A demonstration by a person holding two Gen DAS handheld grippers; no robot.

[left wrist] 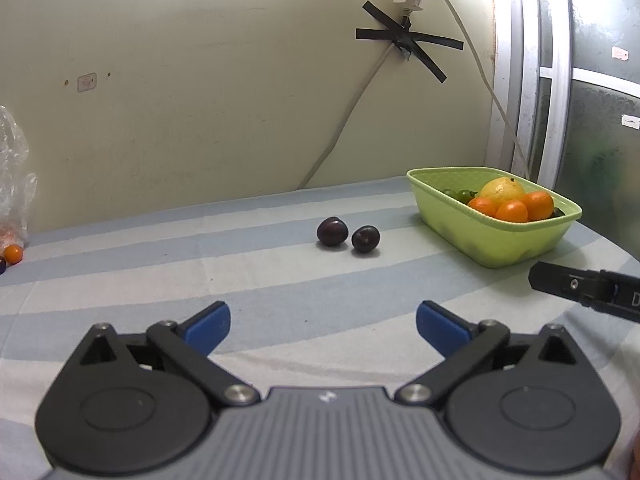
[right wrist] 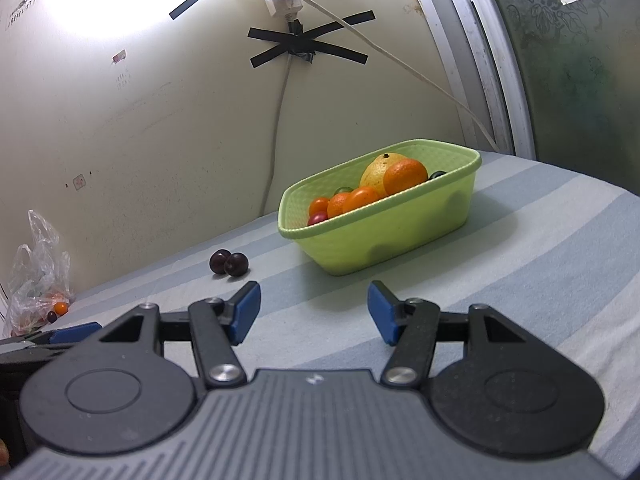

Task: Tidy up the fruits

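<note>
Two dark plums [left wrist: 347, 235] lie side by side on the striped cloth, ahead of my left gripper [left wrist: 323, 324], which is open and empty. They also show in the right wrist view [right wrist: 229, 262]. A light green basket [left wrist: 476, 236] at the right holds oranges [left wrist: 512, 211], a yellow fruit [left wrist: 500, 190] and green grapes. My right gripper [right wrist: 314, 312] is open and empty, just short of the basket [right wrist: 400, 232]. Part of the right gripper shows at the right edge of the left wrist view [left wrist: 580, 290].
A clear plastic bag [right wrist: 36, 276] with small fruits lies at the far left by the wall; an orange [left wrist: 13, 253] sits beside it. Cables and black tape hang on the wall [left wrist: 408, 40]. A door frame stands at the right.
</note>
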